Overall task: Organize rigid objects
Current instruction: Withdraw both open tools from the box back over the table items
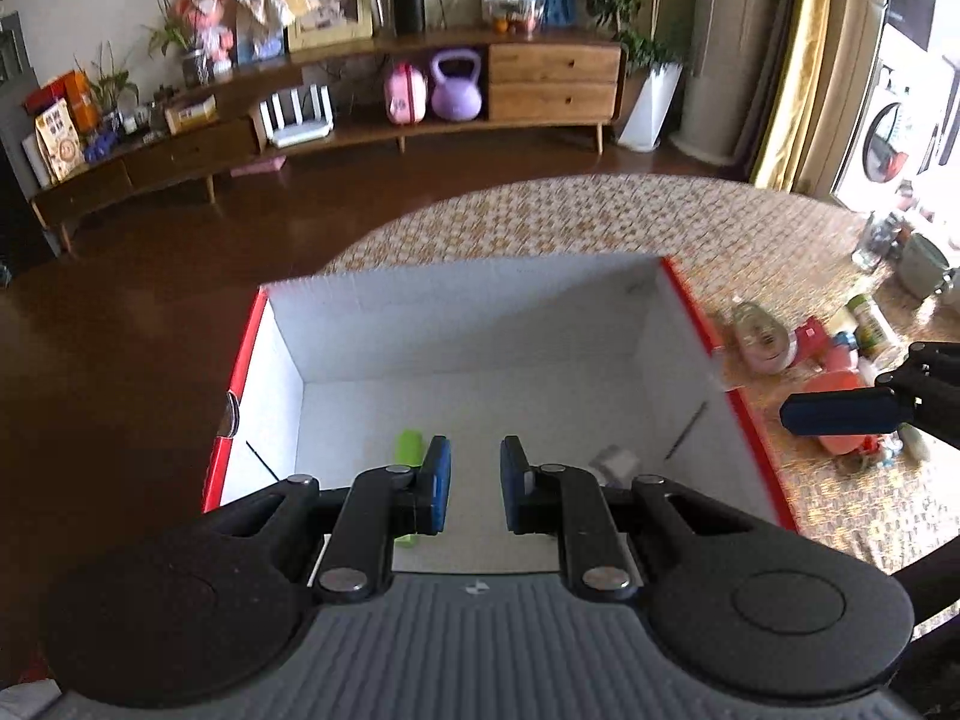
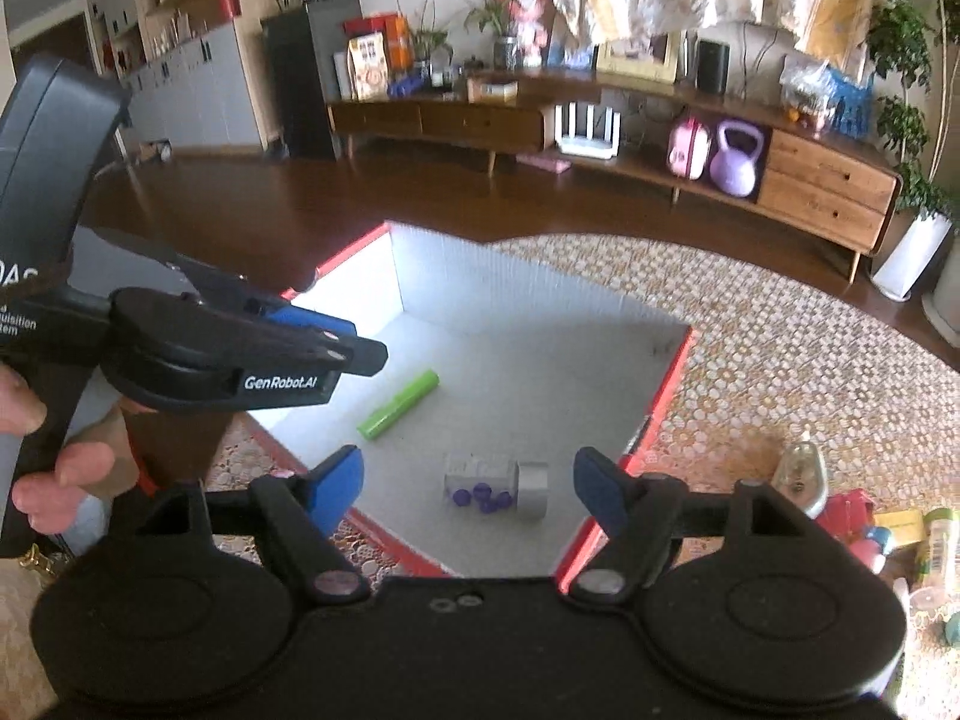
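The left black tongs with blue pads (image 1: pixel 474 483) point forward and downward toward 12 o'clock, their jaws drawn to the narrowest gap with nothing between them. The right black tongs with blue pads (image 2: pixel 468 489) tilt down likewise, jaws spread wide and empty. In the right wrist view the left tongs (image 2: pixel 354 348) sit at 9 o'clock, gripped by a bare hand (image 2: pixel 66 462).

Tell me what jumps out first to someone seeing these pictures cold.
The big red-edged box with white walls sits open on the patterned table, holding a green tube and a clear jar of purple beads. Both grippers hover above it, empty. A jumble of small bottles lies on the table to the box's right.
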`<state>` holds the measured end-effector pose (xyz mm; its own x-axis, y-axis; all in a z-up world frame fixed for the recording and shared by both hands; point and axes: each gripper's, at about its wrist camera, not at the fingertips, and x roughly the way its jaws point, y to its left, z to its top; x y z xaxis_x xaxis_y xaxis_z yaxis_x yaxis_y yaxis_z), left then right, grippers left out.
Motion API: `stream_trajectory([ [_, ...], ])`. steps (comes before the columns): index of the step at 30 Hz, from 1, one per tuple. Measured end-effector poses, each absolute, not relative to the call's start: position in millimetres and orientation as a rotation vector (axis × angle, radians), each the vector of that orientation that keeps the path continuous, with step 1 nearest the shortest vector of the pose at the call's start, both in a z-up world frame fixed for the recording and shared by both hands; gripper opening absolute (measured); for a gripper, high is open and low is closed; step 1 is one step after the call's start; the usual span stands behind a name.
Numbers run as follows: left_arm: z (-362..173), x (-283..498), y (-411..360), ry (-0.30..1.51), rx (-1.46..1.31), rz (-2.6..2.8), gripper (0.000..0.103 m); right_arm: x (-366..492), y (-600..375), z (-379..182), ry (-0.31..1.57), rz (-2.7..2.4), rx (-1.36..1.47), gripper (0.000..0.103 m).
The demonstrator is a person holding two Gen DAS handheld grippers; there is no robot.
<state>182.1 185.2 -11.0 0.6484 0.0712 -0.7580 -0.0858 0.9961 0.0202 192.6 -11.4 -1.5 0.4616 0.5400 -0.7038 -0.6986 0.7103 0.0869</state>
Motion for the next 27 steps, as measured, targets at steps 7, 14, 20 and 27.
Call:
stream_trajectory([
  [7, 7, 152, 155, 0.764, -0.015, 0.039, 0.017, 171, -39, 14, 0.711, 0.768, -0.169, 0.08],
  [14, 15, 128, 124, 0.703, -0.026, 0.005, 0.017, 147, -78, 18, 0.648, 0.749, -0.121, 0.085],
  [20, 14, 111, 97, 0.677, -0.045, -0.029, 0.023, 129, -118, 14, 0.629, 0.704, -0.062, 0.088],
  [27, 10, 98, 68, 0.63, -0.066, -0.059, 0.067, 109, -159, 7, 0.59, 0.643, -0.047, 0.091],
])
